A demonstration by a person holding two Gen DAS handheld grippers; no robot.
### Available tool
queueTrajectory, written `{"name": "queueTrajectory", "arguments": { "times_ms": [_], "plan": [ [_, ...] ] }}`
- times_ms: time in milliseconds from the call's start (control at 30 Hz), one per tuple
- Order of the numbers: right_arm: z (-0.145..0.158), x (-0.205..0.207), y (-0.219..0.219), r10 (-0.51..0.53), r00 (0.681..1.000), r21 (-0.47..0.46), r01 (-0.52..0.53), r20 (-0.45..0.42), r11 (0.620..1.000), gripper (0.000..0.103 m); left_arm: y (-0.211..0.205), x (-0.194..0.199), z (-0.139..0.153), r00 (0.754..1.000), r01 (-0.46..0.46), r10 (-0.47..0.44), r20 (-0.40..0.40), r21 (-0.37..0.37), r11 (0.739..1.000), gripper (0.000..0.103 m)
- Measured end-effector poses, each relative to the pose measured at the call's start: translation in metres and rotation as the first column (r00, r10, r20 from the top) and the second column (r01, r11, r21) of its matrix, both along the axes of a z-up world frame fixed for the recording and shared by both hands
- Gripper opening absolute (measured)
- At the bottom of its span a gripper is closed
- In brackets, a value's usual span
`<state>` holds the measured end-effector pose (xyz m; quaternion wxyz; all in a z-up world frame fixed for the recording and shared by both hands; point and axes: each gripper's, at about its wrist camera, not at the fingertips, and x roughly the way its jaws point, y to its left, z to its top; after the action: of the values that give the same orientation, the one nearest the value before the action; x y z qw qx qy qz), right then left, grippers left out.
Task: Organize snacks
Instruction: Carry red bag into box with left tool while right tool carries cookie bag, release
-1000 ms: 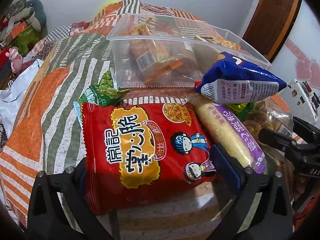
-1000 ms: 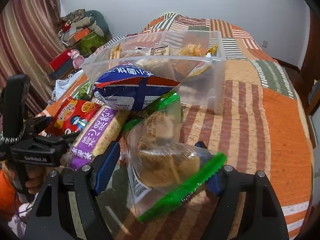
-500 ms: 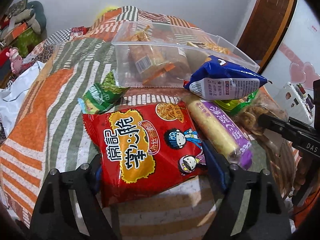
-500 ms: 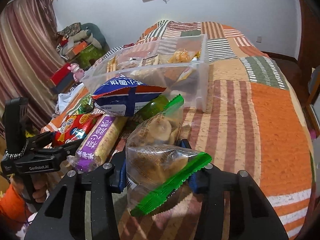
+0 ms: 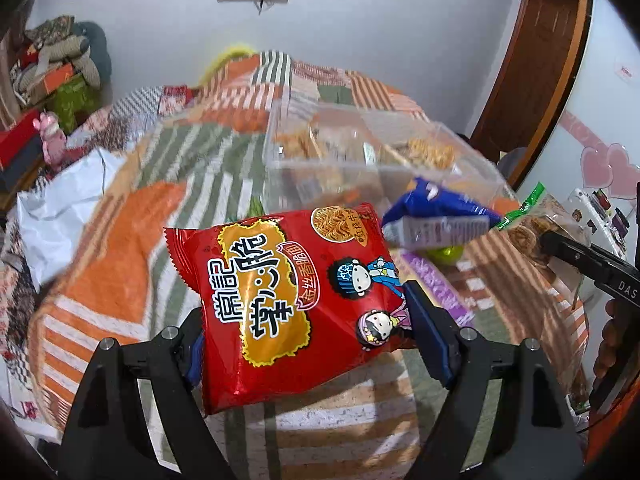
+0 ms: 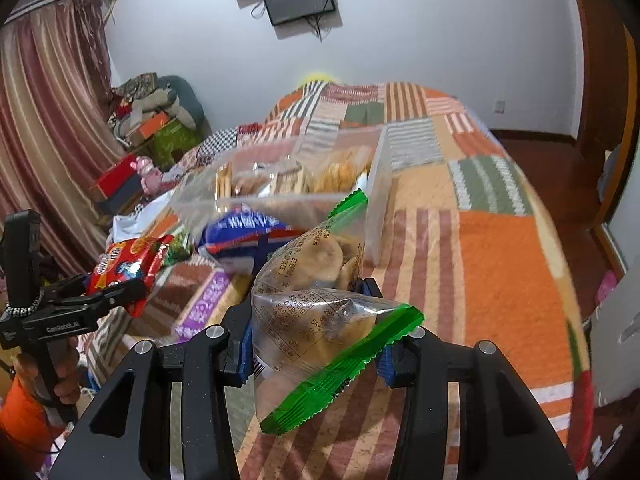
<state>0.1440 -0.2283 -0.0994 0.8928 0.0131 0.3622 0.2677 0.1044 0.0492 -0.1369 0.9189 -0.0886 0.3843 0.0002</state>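
Note:
My left gripper [image 5: 312,340] is shut on a red noodle-snack packet [image 5: 292,292] and holds it above the bed; the packet also shows in the right wrist view [image 6: 128,260]. My right gripper [image 6: 316,344] is shut on a clear biscuit bag with green ends [image 6: 320,308], also lifted; that bag shows in the left wrist view [image 5: 528,224]. A clear plastic bin [image 5: 360,160] with several snacks stands farther back on the bed, also in the right wrist view [image 6: 304,184]. A blue bag [image 5: 436,216] and a purple-wrapped roll [image 5: 436,288] lie in front of it.
The patchwork bedspread [image 6: 480,240] covers the bed. A small green packet [image 5: 256,208] lies by the bin's left side. Boxes, a pink toy and clutter [image 6: 140,168] sit beyond the bed's left edge. A wooden door [image 5: 536,60] is at the right.
Both grippers have closed on their packets and lifted them off the bed, rising and tilting so more of the wall and the bin's top shows.

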Motion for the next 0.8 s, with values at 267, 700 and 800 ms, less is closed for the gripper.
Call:
{"name": "queueTrajectory", "arguments": {
  "times_ms": [267,700,800],
  "plan": [
    [0.024,0.005,0.002,-0.013,0.997,0.008,0.012,0.079,1.000,0.043,-0.002,0.012,0.031,0.998,0.010,-0.011,0.068,0.021,1.000,0.082],
    [0.054,0.026,0.014,-0.027,0.983,0.041,0.020,0.184,0.999,0.043,-0.012,0.054,0.068,0.989,0.037,-0.043,0.144,0.040,0.999,0.082],
    [0.058,0.030,0.019,-0.029,0.979,0.042,0.020,0.202,0.999,0.043,-0.015,0.065,0.070,0.988,0.042,-0.049,0.147,0.050,0.998,0.082]
  ]
}}
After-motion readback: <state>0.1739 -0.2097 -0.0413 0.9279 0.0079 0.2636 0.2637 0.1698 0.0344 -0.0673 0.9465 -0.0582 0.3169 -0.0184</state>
